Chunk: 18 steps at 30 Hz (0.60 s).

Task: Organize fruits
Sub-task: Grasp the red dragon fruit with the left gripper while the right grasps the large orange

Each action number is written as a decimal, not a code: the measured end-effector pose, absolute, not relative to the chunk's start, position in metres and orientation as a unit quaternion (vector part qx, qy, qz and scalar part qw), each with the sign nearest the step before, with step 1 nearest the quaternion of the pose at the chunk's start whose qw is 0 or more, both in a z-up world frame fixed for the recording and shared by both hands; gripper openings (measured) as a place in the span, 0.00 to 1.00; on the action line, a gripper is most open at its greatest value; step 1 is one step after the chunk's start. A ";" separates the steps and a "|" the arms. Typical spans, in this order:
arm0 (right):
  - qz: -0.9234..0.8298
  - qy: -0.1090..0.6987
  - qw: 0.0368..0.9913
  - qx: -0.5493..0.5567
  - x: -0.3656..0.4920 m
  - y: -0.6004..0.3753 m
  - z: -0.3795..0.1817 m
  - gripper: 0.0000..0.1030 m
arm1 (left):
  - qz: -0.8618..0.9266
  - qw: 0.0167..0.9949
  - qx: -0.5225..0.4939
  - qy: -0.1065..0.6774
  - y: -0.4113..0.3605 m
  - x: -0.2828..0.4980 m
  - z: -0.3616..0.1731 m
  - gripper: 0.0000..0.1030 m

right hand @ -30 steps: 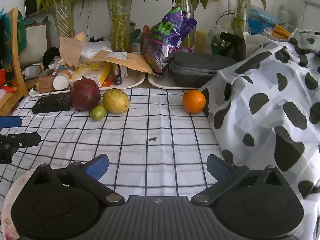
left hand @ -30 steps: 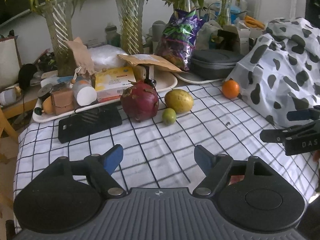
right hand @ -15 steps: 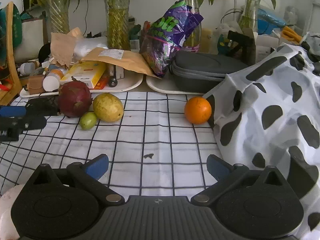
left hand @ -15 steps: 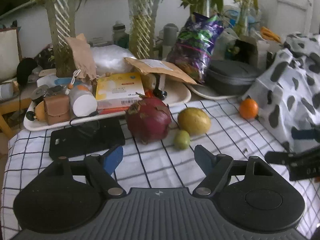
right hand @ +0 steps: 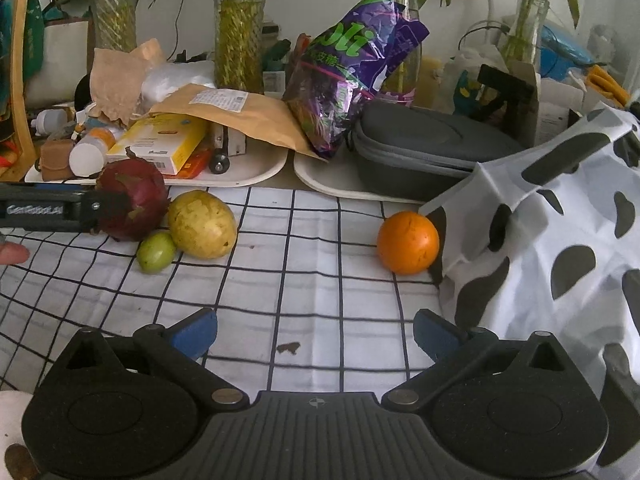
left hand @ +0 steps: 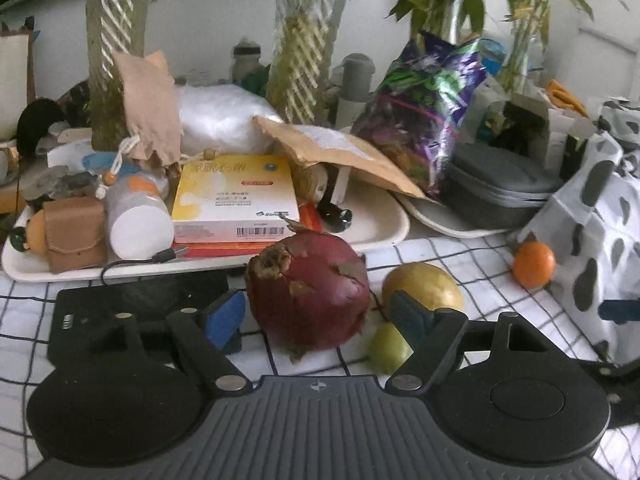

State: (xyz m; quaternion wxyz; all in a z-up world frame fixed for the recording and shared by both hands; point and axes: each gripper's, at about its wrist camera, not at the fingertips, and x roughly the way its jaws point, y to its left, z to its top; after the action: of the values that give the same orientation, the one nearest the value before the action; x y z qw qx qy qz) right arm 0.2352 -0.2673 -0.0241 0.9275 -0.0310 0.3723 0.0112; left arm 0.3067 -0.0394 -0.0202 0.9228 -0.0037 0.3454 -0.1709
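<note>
Dragon fruit (left hand: 308,292) now sits between the spread, non-contacting jaws of the left gripper (left hand: 320,314), which has advanced; scarred end faces the camera, near the tablecloth's (right hand: 320,280) far edge; right gripper (right hand: 316,330) jaws apart

The left gripper (left hand: 318,318) fills the lower part of its own view, tilted downward, its two blue-padded fingers (left hand: 224,316) spread wide apart with nothing pressed between the pads. From the right wrist view the same left gripper (right hand: 96,206) shows as a dark bar entering at the left edge of the frame, reaching toward the centre left. Just below that bar, at the far left edge, a fingertip of the person's left hand (right hand: 12,254) peeks into view. The right gripper (right hand: 314,332) sits low in the bottom of its own frame, angled downward, its blue-padded fingers (right hand: 196,330) likewise standing wide apart and gripping nothing.
</note>
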 end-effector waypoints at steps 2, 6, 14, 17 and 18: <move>0.014 0.370 0.928 -0.043 0.239 -0.267 -0.026 1.00 | -0.166 0.921 -0.010 0.351 -0.039 0.316 -0.027 0.77; 0.014 0.369 0.928 -0.052 0.249 -0.271 -0.031 1.00 | -0.174 0.917 -0.024 0.358 -0.039 0.328 -0.036 0.76; 0.013 0.366 0.929 -0.058 0.265 -0.278 -0.045 1.00 | -0.173 0.920 -0.023 0.350 -0.045 0.339 -0.041 0.76; 0.011 0.361 0.931 -0.057 0.269 -0.282 -0.048 1.00 | -0.175 0.919 -0.027 0.352 -0.044 0.342 -0.042 0.73; 0.008 0.359 0.932 -0.056 0.271 -0.284 -0.049 1.00 | -0.176 0.919 -0.028 0.352 -0.043 0.342 -0.042 0.71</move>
State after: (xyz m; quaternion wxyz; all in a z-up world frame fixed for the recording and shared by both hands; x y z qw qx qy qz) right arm 0.2709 -0.2837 -0.0492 0.9316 -0.0562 0.3589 0.0081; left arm 0.3423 -0.0429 -0.0418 0.9189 -0.0277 0.3518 -0.1765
